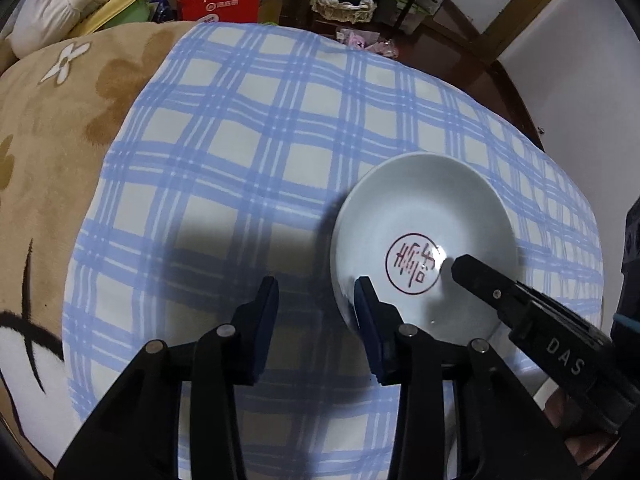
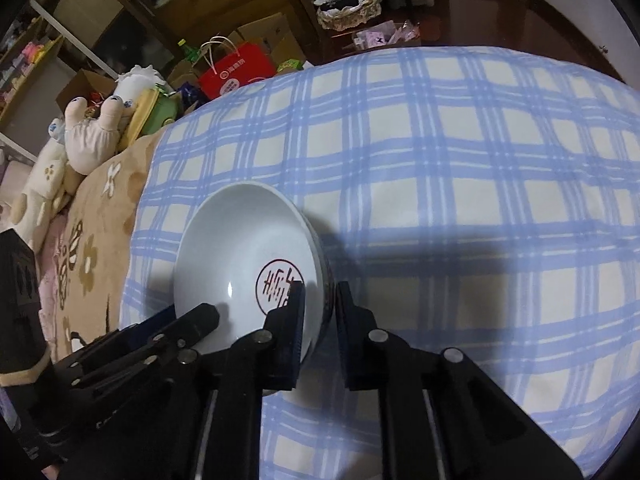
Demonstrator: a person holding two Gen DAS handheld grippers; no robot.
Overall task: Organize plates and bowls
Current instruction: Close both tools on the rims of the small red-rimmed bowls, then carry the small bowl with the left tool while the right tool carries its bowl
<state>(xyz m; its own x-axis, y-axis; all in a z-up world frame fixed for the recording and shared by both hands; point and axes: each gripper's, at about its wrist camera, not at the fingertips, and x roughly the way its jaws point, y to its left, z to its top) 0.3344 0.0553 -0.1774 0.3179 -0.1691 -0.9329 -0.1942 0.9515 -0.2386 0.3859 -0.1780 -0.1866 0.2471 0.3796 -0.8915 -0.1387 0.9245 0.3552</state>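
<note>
Right gripper (image 2: pixel 318 312): fingers set narrow, straddling the near-right rim of the white bowl (image 2: pixel 248 264), one finger inside, one outside. Whether the pads actually press the rim cannot be told from the right wrist view.

Left gripper (image 1: pixel 316 312): fingers spread wide, holding nothing. Its right fingertip overlaps the bowl's (image 1: pixel 424 240) left rim in the left wrist view; contact unclear. The other finger is over bare cloth.

Bowl: upright, red round seal mark inside, sitting on the blue-and-white checked cloth (image 1: pixel 248 152).

Beyond the cloth: tan flower-print blanket (image 1: pixel 52 120), stuffed toy (image 2: pixel 96 128), red paper bag (image 2: pixel 236 70), dark wooden furniture (image 1: pixel 492 16).
</note>
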